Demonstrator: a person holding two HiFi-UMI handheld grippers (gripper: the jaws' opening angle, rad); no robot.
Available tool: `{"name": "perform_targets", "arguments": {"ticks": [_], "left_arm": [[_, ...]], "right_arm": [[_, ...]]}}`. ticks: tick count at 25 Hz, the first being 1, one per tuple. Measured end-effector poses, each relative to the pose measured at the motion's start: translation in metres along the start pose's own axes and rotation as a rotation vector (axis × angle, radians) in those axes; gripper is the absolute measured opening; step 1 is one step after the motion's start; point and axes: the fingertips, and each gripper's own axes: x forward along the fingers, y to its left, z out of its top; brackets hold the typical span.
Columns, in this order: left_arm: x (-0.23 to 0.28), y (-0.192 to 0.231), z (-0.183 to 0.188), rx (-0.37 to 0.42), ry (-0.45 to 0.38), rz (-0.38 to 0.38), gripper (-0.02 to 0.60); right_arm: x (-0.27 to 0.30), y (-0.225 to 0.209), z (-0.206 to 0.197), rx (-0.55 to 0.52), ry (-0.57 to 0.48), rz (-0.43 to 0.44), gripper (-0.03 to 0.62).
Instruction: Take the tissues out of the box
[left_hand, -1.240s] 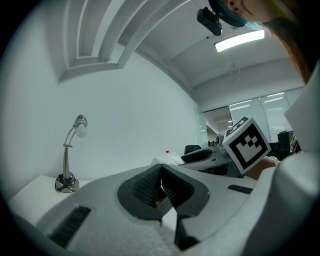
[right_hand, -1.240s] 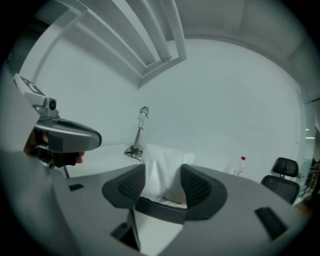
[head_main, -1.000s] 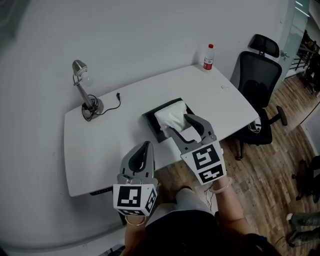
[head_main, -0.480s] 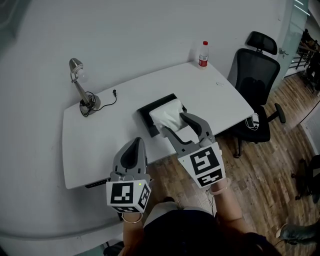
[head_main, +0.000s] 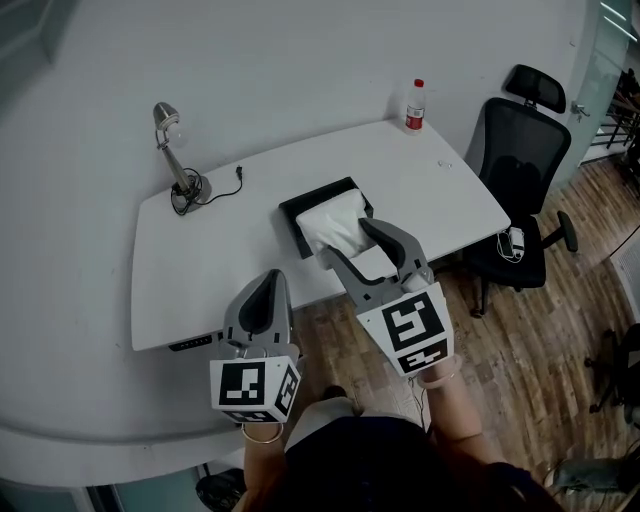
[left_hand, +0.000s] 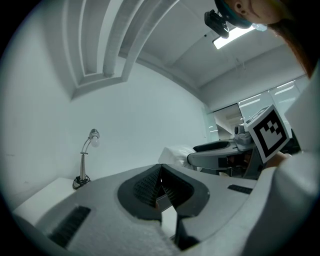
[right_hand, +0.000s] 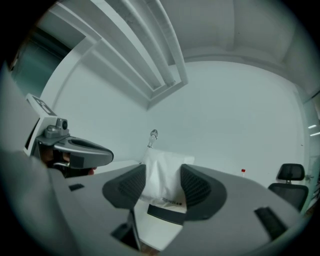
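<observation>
A black tissue box (head_main: 297, 213) lies near the middle of the white table (head_main: 220, 260), with a wad of white tissues (head_main: 336, 221) standing up out of it. My right gripper (head_main: 347, 242) hovers at the table's front edge, pointed at the box, its jaws open and apart from the tissues. In the right gripper view the tissues (right_hand: 160, 162) show beyond the gap of that gripper (right_hand: 163, 181), above the box's dark rim (right_hand: 166, 212). My left gripper (head_main: 262, 300) hangs lower left, off the table, shut with nothing in it; its pads (left_hand: 150, 186) meet.
A desk lamp (head_main: 172, 150) with a loose cord stands at the table's back left. A red-capped bottle (head_main: 414, 106) stands at the back right corner. A black office chair (head_main: 520, 180) is beside the table's right end. Wooden floor lies below.
Both grippers keep their places and jaw widths. The head view has shifted a little, so the table sits slightly differently in the frame.
</observation>
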Motion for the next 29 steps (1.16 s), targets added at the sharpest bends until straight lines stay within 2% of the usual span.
{"name": "perform_targets", "arguments": {"ticks": [5,19,29], "left_arm": [[-0.007,-0.001,0.003,0.006,-0.002,0.021,0.026],[-0.007,0.001,0.008,0.016,-0.014,0.019,0.026],[-0.017,-0.006,0.004,0.009,-0.001,0.03,0.026]], "right_arm": [[-0.006,0.0,0.005,0.003,-0.022,0.007,0.232],[-0.009,0.002,0.013,0.0,-0.044,-0.001,0.229],[-0.018,0.005,0.009,-0.009,-0.031,0.008,0.225]]}}
